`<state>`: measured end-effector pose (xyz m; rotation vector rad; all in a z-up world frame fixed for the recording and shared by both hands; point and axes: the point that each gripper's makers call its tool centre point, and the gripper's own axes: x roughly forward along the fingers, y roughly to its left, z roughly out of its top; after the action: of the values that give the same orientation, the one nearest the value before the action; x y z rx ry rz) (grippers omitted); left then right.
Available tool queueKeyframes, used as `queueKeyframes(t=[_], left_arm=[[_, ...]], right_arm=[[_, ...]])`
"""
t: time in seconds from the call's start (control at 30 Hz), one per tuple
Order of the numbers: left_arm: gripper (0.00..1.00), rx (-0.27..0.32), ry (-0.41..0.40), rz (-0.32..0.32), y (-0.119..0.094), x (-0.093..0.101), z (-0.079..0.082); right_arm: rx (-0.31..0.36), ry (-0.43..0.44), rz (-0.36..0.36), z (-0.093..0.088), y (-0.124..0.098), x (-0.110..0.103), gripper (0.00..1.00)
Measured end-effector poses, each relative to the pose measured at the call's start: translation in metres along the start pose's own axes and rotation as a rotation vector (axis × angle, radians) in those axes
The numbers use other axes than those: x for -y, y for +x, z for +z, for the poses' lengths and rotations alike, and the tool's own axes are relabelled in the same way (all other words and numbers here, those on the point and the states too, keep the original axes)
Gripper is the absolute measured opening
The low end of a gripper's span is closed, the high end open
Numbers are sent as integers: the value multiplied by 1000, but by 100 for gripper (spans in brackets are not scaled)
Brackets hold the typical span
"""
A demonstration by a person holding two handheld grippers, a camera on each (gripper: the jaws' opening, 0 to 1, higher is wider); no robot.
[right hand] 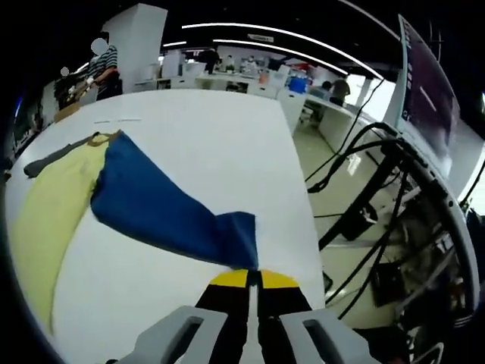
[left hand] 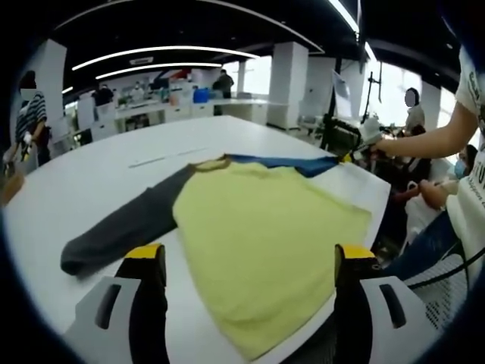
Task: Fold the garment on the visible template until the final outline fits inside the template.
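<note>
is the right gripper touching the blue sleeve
Touching. In the right gripper view, the right gripper has its jaws shut on the blue sleeve at its cuff end.

The left gripper [left hand: 250,265] hovered with jaws apart above the yellow garment [left hand: 265,235] lying flat on the white worktop [left hand: 114,167]; its grey sleeve [left hand: 121,227] extended leftward, while the blue sleeve [left hand: 292,163] apparently reached the right gripper [left hand: 356,152].

Black cables [right hand: 356,220] hang beside the white table [right hand: 212,152]; people stand beyond.
</note>
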<state>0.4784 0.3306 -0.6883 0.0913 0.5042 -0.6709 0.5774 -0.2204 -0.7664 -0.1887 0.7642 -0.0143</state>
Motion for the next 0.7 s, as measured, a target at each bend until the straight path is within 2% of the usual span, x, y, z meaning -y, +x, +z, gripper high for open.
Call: queueKeyframes(t=[0.1,0.27,0.43,0.7], left_arm=[[88,-1,-2,1,0,0,0],[88,1,0,-1,0,1,2],[87,1,5,-6,0,2,2],[86,-7,1,-10,1,3,-2]], right_arm=[[21,42,5,3,0,5,0],[20,35,30,5,-7,-1,0],[9,-61,59,11,-20,-12,0],[4,-142,100,29,-44,-31,0]])
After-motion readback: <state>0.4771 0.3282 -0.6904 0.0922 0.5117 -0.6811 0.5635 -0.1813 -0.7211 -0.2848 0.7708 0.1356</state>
